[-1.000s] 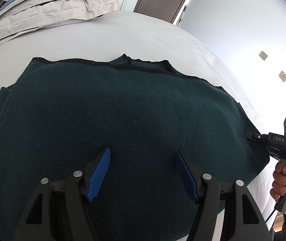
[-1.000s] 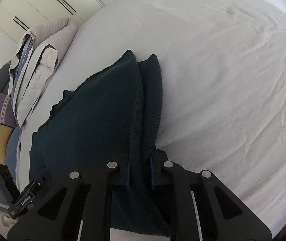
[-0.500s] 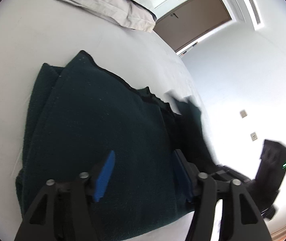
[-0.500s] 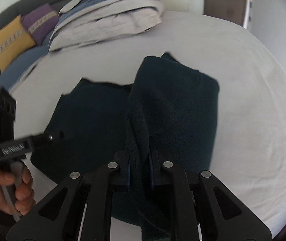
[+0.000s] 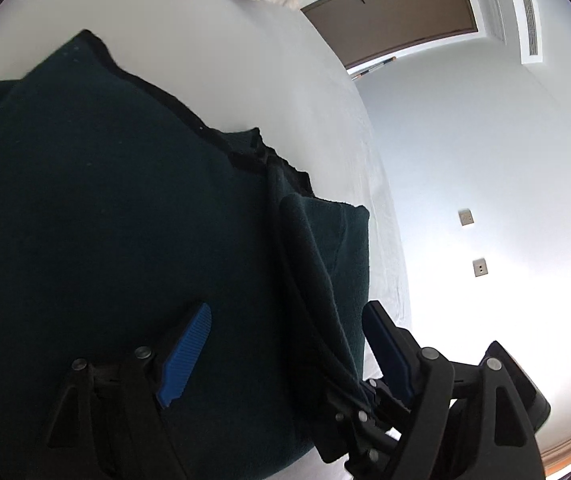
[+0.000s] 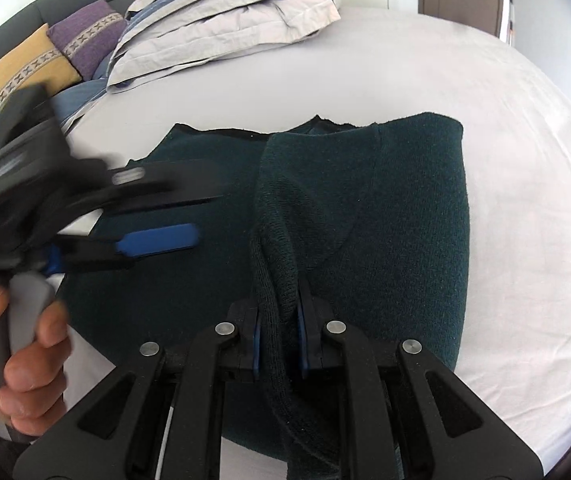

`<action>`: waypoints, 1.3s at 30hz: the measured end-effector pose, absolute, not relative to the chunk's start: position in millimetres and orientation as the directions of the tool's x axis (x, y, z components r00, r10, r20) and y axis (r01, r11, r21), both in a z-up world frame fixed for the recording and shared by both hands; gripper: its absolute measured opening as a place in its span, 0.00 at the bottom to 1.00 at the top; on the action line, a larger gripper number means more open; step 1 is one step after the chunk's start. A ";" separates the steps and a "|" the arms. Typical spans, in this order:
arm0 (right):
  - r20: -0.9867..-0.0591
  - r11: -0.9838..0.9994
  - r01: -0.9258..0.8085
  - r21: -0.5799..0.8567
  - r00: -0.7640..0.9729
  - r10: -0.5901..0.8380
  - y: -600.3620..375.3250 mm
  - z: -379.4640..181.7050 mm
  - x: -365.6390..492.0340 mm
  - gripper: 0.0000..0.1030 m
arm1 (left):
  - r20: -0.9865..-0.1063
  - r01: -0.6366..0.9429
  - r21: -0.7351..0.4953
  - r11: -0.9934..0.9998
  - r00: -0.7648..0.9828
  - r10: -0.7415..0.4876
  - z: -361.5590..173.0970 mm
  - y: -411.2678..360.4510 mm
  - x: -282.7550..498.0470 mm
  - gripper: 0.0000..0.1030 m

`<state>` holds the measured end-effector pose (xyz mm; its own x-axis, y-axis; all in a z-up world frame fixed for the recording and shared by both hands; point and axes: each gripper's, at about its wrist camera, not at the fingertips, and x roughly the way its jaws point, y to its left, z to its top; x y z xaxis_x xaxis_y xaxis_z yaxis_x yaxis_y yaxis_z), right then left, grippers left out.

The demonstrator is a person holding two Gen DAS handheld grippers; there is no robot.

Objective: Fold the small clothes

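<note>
Right gripper pinching a fold of the dark green sweater, left gripper wide open over it.

The right gripper (image 6: 279, 338) reaches in low from the near edge of the bed (image 6: 525, 184), its blue pads clamped tight on a raised ridge of the sweater (image 6: 385, 220), which bunches up between the fingers and trails down under them. The sweater's right part lies doubled over its middle, the rest flat on the white sheet, neckline toward the pillows (image 6: 225, 20). On the left, a bare hand (image 6: 17, 364) grips the handle of the left gripper (image 5: 285, 352), blurred in the right view, which hovers over the sweater's left half with its fingers spread wide and nothing between them. In the left view, the folded ridge runs down between its blue pads (image 5: 185, 356) toward the right gripper.
</note>
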<state>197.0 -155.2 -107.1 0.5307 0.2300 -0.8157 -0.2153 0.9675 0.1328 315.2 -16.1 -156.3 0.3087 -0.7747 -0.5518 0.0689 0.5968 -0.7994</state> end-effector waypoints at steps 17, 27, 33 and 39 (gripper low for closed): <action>-0.703 0.958 -0.244 0.153 0.654 0.279 -181.0 -85.6 94.8 0.58 | -0.652 0.125 -0.713 0.690 0.247 -0.717 -157.9 -43.8 332.3 0.14; -0.703 0.961 -0.259 0.092 0.667 0.247 -184.2 -98.9 59.2 0.59 | -0.639 0.142 -0.718 0.681 0.251 -0.727 -131.5 -17.5 328.4 0.13; -0.676 0.927 -0.374 -0.042 0.694 0.249 -135.1 -96.4 33.4 0.52 | -0.634 0.133 -0.720 0.681 0.273 -0.724 -124.1 8.9 327.0 0.13; -0.690 0.896 -0.441 -0.049 0.664 0.289 -97.2 -98.3 32.3 0.31 | -0.647 0.136 -0.697 0.704 0.303 -0.700 -110.3 42.7 327.4 0.13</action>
